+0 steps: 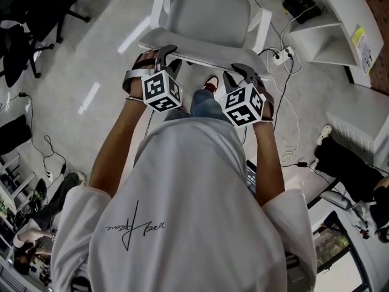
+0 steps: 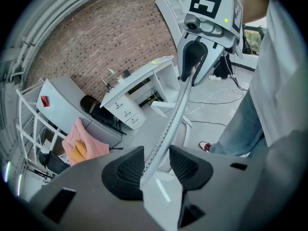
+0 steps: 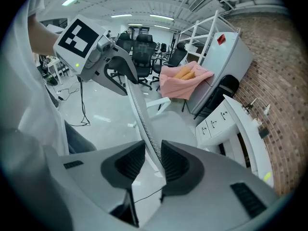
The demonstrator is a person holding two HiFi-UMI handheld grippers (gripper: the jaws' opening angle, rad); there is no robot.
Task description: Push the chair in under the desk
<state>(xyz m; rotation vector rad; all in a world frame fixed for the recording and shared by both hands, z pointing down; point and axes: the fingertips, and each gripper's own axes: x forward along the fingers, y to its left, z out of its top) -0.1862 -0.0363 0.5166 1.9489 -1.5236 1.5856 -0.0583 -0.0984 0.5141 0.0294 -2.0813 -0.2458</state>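
I have both claws pinching the top rim of the backrest (image 1: 203, 59) of the white chair (image 1: 209, 14); the left gripper (image 1: 165, 55) holds its left end, the right gripper (image 1: 242, 72) its right; the rim runs left to right, the seat just beyond it; the desk (image 1: 325, 26) stands far right, nearer my right claw; I judge the push goes away and rightward.

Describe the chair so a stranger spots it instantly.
Find the white desk. Beside it stands the chair, the left gripper and right gripper clamped on its backrest. Unlike the black office chairs beyond, it is pale grey with white arms.
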